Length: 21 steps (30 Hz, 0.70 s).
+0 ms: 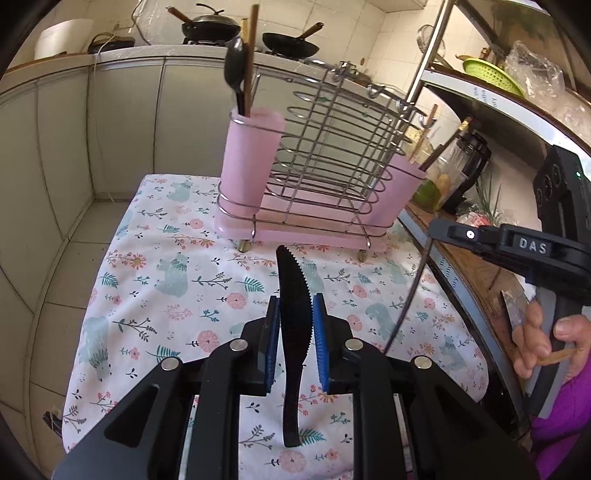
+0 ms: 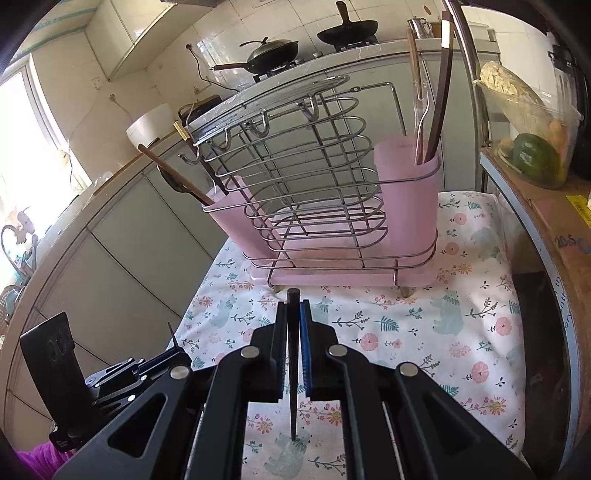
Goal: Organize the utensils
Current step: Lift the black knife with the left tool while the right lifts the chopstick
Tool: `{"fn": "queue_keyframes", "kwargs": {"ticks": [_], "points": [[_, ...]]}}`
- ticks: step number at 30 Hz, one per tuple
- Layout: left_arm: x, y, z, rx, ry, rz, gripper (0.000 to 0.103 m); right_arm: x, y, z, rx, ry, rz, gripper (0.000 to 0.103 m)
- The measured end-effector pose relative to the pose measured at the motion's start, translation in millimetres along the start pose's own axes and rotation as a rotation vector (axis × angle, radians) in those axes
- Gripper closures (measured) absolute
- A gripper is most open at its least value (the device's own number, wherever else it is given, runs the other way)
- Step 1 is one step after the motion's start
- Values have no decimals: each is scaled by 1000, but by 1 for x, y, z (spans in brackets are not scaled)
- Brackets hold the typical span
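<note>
A pink utensil rack with a wire cage [image 1: 325, 158] [image 2: 321, 206] stands on the flowered cloth [image 1: 166, 280] [image 2: 461, 332]. Its left pink cup [image 1: 251, 158] holds a black spoon [image 1: 234, 74] and a brown chopstick. Its right cup [image 2: 406, 184] holds brown chopsticks [image 2: 439, 92]. My left gripper [image 1: 295, 321] holds a black serrated knife [image 1: 293, 314] upright between its blue pads, in front of the rack. My right gripper [image 2: 293, 325] is shut on a thin black chopstick [image 2: 293, 354], also in front of the rack. The right gripper also shows at the right of the left wrist view [image 1: 439, 227].
Grey cabinets and a counter with woks [image 1: 210, 26] lie behind. A shelf unit with a blender jar [image 1: 461, 166], a green basket and bags stands at the right. A tiled floor lies left of the table.
</note>
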<state>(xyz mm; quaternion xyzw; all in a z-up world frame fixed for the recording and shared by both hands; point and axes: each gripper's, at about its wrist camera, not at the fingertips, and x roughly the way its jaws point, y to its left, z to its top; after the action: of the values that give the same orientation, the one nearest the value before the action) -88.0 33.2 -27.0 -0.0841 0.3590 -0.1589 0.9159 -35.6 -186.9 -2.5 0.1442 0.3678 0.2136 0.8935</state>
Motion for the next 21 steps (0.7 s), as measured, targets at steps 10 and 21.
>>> {"fn": "queue_keyframes", "kwargs": {"ticks": [10, 21], "points": [[-34, -17, 36, 31, -146, -22, 86, -30, 0, 21, -14, -76, -3, 97], [-62, -41, 127, 95, -432, 18, 86, -94, -4, 84, -42, -286, -50, 97]]}}
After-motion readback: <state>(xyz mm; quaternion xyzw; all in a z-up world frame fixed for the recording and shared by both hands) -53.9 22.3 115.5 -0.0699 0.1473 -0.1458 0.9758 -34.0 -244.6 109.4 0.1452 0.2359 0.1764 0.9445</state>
